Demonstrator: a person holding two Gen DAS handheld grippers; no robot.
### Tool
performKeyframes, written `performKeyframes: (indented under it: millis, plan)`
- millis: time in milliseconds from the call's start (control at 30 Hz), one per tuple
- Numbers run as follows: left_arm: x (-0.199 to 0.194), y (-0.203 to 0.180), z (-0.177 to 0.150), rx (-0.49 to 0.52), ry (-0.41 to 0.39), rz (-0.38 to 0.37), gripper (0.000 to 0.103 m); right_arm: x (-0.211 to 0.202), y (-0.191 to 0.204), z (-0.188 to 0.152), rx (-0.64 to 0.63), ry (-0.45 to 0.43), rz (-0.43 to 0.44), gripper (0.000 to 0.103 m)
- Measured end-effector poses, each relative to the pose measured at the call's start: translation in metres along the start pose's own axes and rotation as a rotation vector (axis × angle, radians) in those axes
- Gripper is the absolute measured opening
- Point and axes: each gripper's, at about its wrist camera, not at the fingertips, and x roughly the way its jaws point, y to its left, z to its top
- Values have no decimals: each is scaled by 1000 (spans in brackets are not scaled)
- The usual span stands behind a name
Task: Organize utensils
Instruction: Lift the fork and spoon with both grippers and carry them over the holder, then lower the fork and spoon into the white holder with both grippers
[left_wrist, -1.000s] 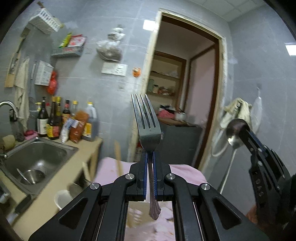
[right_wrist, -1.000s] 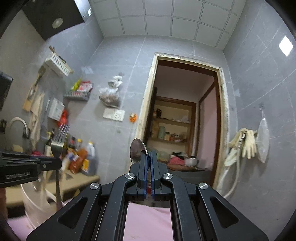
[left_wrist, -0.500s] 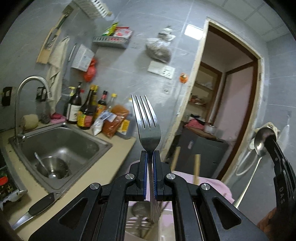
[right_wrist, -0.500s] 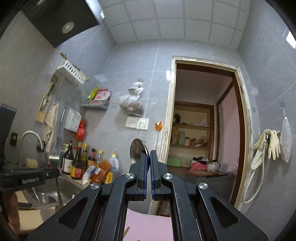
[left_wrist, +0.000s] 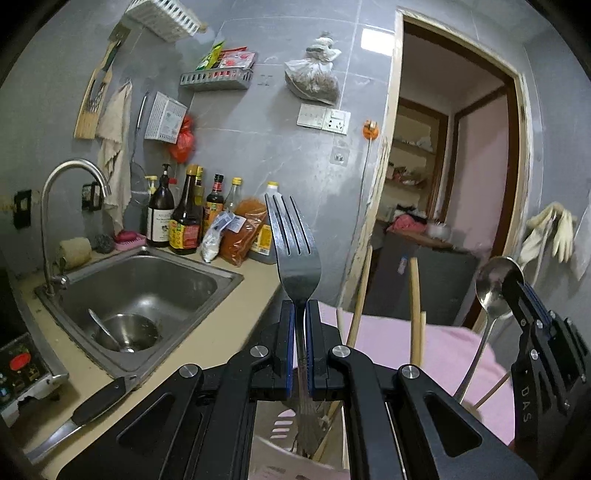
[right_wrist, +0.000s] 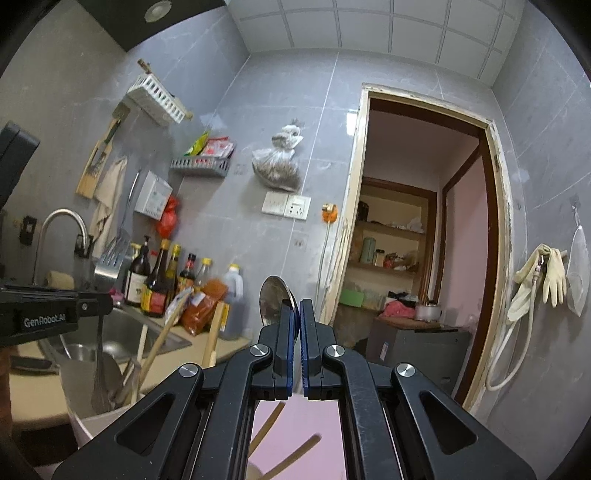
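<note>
On the left, the left gripper (left_wrist: 300, 325) pinches a metal fork (left_wrist: 295, 243) by the neck, tines pointing up, its long handle hanging straight down into a pale slotted utensil holder (left_wrist: 280, 435) directly beneath — the fork's axis already lines up with the opening. Wooden chopsticks (left_wrist: 415, 314) stand in the same holder. To the right, over a pink cloth (left_wrist: 443, 354), the right gripper (right_wrist: 295, 325) is pressed together on a spoon (right_wrist: 273, 299), bowl up. The left hand is the nearer to the holder — its likely next move is straight down.
</note>
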Motion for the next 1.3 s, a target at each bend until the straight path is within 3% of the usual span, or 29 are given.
performKeyframes:
  millis: [233,800,1300]
  plan:
    - [5,-9,-23,73,1,20,3,-1,1,-16,28,38,-5,1]
    - [12,-5,-44,8,81,-9,4,-4,0,-28,115,129,64,2]
    - [7,-5,-45,-16,73,-31,4,-6,0,-30,132,147,86,3]
